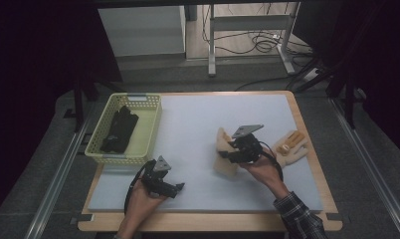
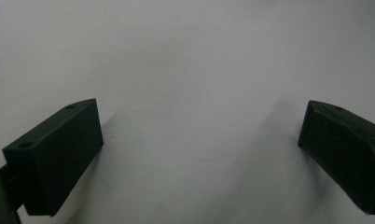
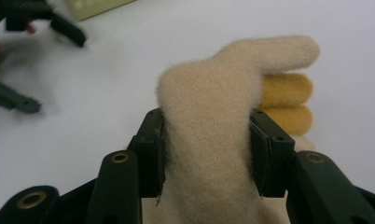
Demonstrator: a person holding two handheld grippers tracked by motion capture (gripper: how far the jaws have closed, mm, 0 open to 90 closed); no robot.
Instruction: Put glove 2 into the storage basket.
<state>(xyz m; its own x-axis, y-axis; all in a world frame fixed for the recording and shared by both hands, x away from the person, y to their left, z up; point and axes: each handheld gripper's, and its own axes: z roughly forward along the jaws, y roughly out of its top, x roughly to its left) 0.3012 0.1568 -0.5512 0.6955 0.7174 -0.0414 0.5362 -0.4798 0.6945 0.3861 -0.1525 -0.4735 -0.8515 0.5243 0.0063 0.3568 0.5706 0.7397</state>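
My right gripper (image 1: 227, 155) is shut on a cream knitted glove (image 1: 221, 163) near the middle of the white mat. In the right gripper view the jaws (image 3: 206, 149) pinch the glove (image 3: 209, 88) across its body, with its thumb and yellow fingers sticking out to the right. A second cream glove with yellow fingers (image 1: 290, 145) lies flat at the mat's right edge. My left gripper (image 1: 178, 188) rests low near the front left of the mat. It is open (image 2: 199, 154), with only bare mat between its wide-apart jaws.
A pale yellow-green basket (image 1: 150, 124) stands at the mat's left edge with dark gloves (image 1: 119, 128) inside. The white mat (image 1: 203, 114) covers a wooden table. The other hand's gripper (image 3: 41, 28) appears blurred at the top left of the right gripper view.
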